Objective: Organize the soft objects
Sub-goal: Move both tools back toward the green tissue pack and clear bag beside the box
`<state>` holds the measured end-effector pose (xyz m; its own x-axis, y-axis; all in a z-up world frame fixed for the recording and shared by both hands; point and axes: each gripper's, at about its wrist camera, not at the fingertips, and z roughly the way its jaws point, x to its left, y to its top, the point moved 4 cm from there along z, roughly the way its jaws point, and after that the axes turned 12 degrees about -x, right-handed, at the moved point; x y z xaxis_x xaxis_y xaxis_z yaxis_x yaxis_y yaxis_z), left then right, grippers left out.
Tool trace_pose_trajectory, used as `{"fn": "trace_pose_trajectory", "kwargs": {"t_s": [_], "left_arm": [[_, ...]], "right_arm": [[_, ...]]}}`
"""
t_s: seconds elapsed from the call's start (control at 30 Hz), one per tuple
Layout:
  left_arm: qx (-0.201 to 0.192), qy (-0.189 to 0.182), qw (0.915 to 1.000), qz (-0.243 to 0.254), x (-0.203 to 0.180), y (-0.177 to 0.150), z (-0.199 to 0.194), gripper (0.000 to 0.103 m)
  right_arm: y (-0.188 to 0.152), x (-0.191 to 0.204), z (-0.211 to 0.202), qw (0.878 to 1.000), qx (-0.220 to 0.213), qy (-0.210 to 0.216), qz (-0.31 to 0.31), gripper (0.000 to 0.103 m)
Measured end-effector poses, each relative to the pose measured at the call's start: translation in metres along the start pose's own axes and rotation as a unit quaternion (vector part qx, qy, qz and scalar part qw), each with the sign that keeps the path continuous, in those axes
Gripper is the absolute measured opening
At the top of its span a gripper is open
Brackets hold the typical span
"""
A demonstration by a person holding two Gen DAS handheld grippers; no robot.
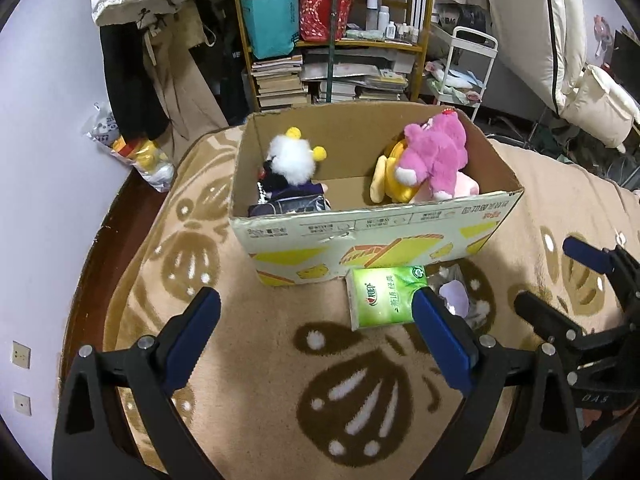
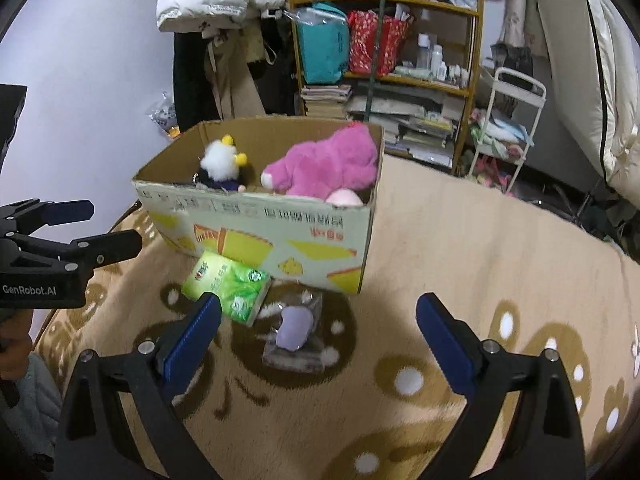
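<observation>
An open cardboard box [image 1: 360, 236] [image 2: 256, 224] stands on the patterned blanket. Inside it lie a pink plush [image 1: 438, 156] [image 2: 332, 164] on a yellow plush [image 1: 390, 182], and a white-haired doll [image 1: 290, 160] [image 2: 222, 164]. In front of the box lie a green tissue pack [image 1: 384, 296] [image 2: 228, 284] and a purple soft toy in clear packaging [image 1: 456, 300] [image 2: 294, 326]. My left gripper [image 1: 316, 312] is open and empty, short of the tissue pack. My right gripper [image 2: 318, 314] is open and empty, above the purple toy; it also shows in the left wrist view [image 1: 548, 276].
The beige blanket [image 1: 260, 360] [image 2: 460, 248] covers a bed whose edge drops at the left. A bookshelf [image 1: 332, 40] [image 2: 384, 60], hanging clothes and a white cart [image 1: 464, 72] [image 2: 508, 120] stand behind. The left gripper shows at the right wrist view's left edge [image 2: 80, 224].
</observation>
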<state>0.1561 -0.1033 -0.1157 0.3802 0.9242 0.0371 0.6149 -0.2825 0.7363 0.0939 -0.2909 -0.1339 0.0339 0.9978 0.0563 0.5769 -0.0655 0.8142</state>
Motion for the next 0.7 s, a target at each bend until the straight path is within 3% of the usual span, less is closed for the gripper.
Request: {"fn": "trace_pose_trajectory", "kwargs": {"t_s": [0.7], "left_arm": [[0.039, -0.016, 0.9988, 0.024, -0.028, -0.016, 0.051, 0.095]], "right_arm": [[-0.026, -0.007, 0.039, 0.996, 0.085, -0.008, 0.026, 0.102]]}}
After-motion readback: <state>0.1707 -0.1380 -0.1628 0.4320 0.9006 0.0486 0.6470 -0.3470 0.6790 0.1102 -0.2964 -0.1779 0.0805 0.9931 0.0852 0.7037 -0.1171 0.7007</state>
